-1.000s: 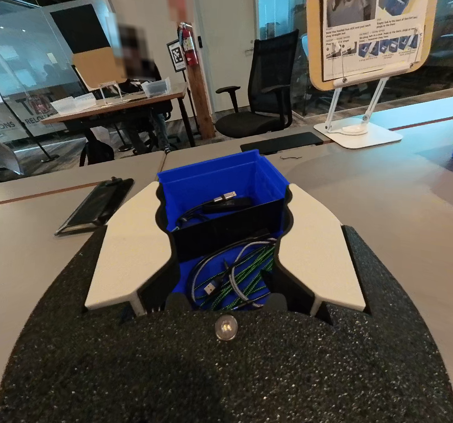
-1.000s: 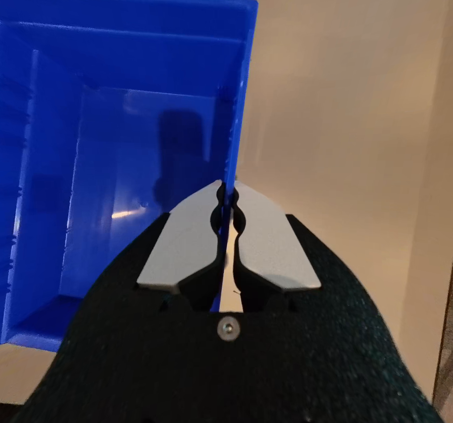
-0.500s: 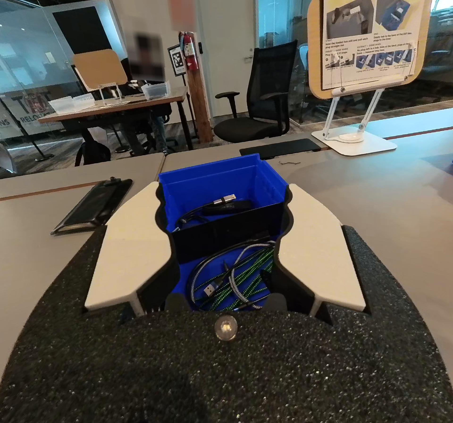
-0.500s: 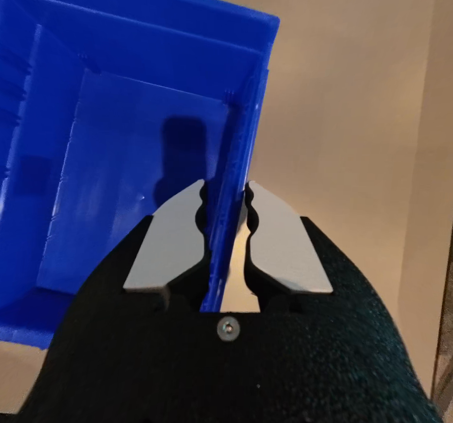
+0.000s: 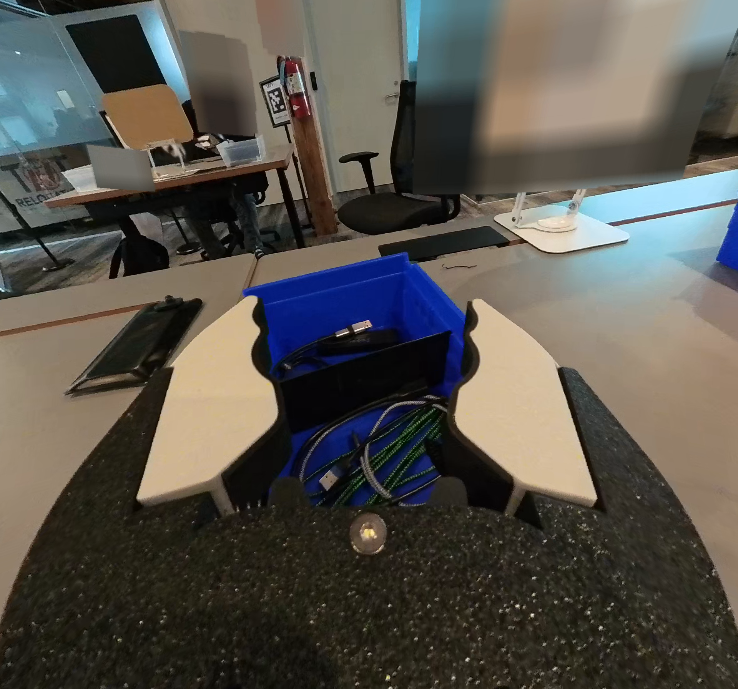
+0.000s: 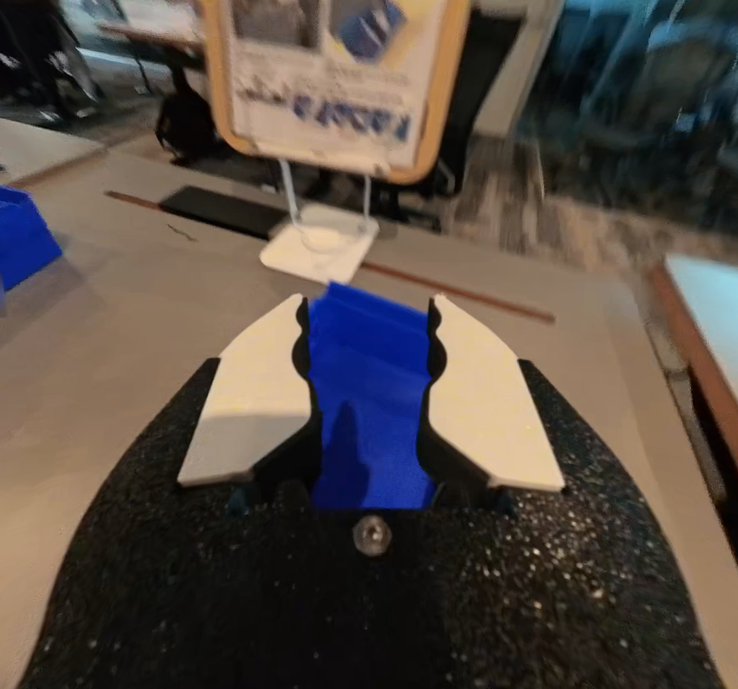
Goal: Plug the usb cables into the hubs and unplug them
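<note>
- Two blue bins are in play, and in the left wrist view the nearer one, the blue bin [image 5: 339,302], sits on the grey table [image 5: 599,350] right in front of the left gripper [image 5: 361,354].
- The left gripper's jaws stand wide apart, one on each side of the bin, and grip nothing.
- A black divider [image 5: 359,388] splits the bin: in the far part lie a black hub [image 5: 359,337] with a silver plug [image 5: 353,328] on or beside it, and some black cord.
- Whether that plug sits in a hub port I cannot tell.
- In the near part lies a loose tangle of green and grey braided cables [image 5: 383,458], with a silver plug end [image 5: 331,480] lying free.
- Farther off are a black flat case [image 5: 135,346] on the left and a white stand base [image 5: 567,230] far right.
- In the right wrist view, which is smeared by motion, the right gripper [image 6: 367,334] hovers with jaws well apart over a second bin [image 6: 367,382]; it holds nothing.
- What shows of this bin between the fingers looks empty, though much of it is hidden.
- A corner of the first bin shows at the far left edge, and a sign board [image 6: 331,63] on its stand is beyond.
- My reading: the task has hardly begun. No cable is picked up and no plugging shows for certain, so picking a cable and hub, plugging and unplugging all seem left.
</note>
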Demonstrator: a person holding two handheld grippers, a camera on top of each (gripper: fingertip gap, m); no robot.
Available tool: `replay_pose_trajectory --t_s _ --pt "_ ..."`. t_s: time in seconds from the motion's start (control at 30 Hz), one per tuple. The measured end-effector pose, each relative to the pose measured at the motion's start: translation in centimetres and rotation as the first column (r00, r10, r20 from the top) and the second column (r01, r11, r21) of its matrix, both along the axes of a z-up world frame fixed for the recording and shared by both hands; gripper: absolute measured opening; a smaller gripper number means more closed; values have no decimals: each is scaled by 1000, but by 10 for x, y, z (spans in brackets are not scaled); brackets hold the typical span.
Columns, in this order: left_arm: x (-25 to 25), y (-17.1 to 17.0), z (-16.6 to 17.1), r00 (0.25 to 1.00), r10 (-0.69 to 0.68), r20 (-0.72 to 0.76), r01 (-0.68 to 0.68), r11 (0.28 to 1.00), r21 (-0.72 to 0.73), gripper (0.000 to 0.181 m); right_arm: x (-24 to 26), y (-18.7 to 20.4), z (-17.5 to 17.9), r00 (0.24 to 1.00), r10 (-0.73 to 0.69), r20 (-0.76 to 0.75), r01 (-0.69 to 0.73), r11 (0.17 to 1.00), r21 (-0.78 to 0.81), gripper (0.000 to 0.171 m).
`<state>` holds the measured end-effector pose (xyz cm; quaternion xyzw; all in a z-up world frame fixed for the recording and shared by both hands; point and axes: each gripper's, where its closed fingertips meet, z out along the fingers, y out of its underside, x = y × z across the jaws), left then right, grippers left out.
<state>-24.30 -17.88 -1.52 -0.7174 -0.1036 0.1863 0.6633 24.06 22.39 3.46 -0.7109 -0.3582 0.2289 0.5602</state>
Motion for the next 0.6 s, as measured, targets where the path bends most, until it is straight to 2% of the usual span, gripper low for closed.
replay_pose_trajectory --t_s 0.1,0.27,0.43,0.6 --pt "4 4 0 1000 -11 -5 11 1000 -4 94 -42 -44 30 992 117 -46 -103 966 238 68" --pt "11 15 -4 999 -42 3 42 999 -13 97 -122 -112 38 942 317 -109 -265 904 336 108" --pt "30 32 -6 994 -105 9 105 994 -18 107 -200 -168 15 840 512 -181 -456 846 276 142" --pt "46 43 0 990 -137 -16 138 990 14 117 -263 -207 -28 773 611 -172 -559 784 271 146"
